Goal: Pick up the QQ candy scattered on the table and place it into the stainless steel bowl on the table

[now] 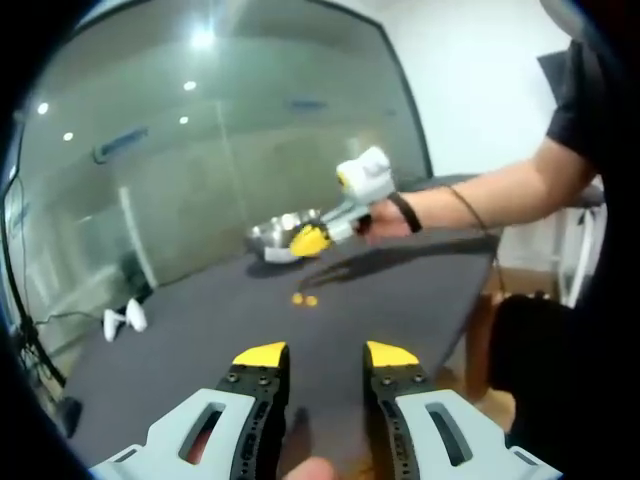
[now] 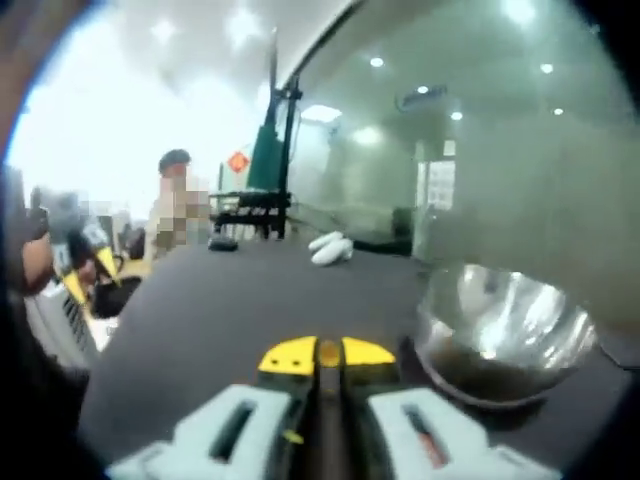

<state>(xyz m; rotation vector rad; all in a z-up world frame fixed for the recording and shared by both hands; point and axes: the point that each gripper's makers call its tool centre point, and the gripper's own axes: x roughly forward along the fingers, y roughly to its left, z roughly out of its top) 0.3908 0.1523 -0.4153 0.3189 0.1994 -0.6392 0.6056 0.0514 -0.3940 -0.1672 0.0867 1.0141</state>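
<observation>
In the left gripper view, two small orange QQ candies [image 1: 305,299] lie on the dark table [image 1: 400,290], well ahead of my open left gripper [image 1: 326,356]. Beyond them stands the stainless steel bowl [image 1: 272,236], with my right gripper [image 1: 310,240] held beside its rim by the person's outstretched arm. In the right gripper view, the right gripper [image 2: 327,356] is shut, and a small orange candy [image 2: 327,350] is pinched between its yellow tips. The bowl [image 2: 520,310] sits just to its right, holding something dark at the bottom. The left gripper [image 2: 85,255] shows at the far left.
Two white objects [image 1: 125,320] lie near the table's far edge by a glass wall, also visible as white objects [image 2: 330,248] in the right gripper view. The person's arm [image 1: 480,195] crosses above the table's right side. Another person [image 2: 175,200] stands in the background.
</observation>
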